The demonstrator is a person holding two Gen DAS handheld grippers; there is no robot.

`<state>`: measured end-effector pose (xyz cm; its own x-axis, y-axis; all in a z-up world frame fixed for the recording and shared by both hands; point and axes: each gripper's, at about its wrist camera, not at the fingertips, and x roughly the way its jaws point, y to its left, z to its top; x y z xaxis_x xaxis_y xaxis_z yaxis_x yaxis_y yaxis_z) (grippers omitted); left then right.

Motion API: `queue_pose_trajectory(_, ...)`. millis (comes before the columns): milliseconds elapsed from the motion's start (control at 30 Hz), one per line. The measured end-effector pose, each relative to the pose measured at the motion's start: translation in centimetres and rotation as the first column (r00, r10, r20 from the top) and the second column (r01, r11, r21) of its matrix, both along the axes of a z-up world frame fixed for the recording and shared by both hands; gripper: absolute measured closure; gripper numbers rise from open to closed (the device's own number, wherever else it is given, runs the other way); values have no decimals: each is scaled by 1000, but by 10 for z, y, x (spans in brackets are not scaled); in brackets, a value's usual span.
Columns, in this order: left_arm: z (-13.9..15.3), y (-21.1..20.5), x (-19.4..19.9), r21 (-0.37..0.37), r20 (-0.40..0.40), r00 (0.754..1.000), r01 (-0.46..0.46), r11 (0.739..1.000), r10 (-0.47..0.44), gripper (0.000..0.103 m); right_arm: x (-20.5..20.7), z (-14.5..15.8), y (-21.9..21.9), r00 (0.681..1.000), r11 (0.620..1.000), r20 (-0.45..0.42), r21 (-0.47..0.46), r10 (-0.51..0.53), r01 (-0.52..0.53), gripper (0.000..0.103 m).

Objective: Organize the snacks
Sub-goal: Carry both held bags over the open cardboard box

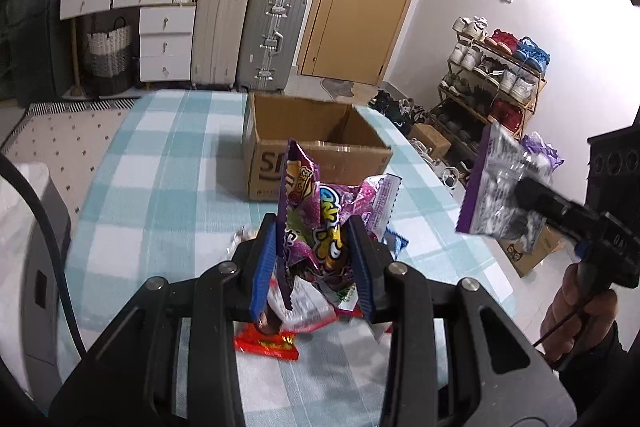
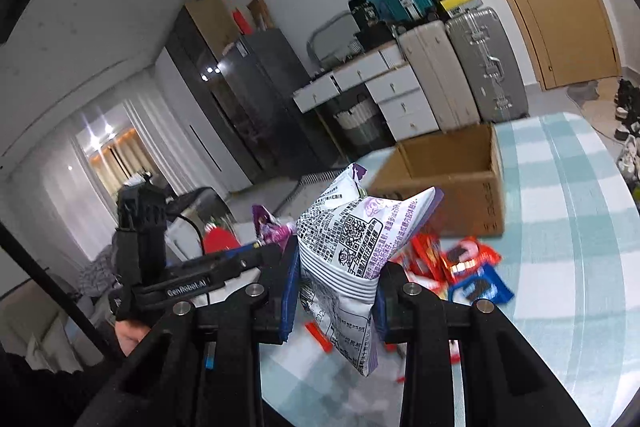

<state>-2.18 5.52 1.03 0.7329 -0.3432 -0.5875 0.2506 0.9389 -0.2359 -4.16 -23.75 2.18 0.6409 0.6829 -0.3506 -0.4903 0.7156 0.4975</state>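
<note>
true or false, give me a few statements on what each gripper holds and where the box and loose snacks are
1. The left gripper is shut on a magenta snack bag. True.
2. The right gripper is open and holds nothing. False: it is shut on a white and purple snack bag.
3. The cardboard box has its top open. True.
4. The cardboard box stands on the floor. False: it stands on the checked tablecloth.
5. Red snack packets lie loose on the tablecloth. True.
</note>
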Motion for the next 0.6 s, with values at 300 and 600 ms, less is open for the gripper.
queue_pose_trajectory(300, 54, -13, 41, 57, 19, 1000, 12, 998, -13, 71, 39, 64, 1, 997, 999, 67, -13, -31, 32, 73)
queue_pose_trajectory(600, 91, -52, 118, 135, -5, 1000, 17, 991, -17, 71, 121, 95, -1, 992, 991, 21, -44, -122, 123, 73)
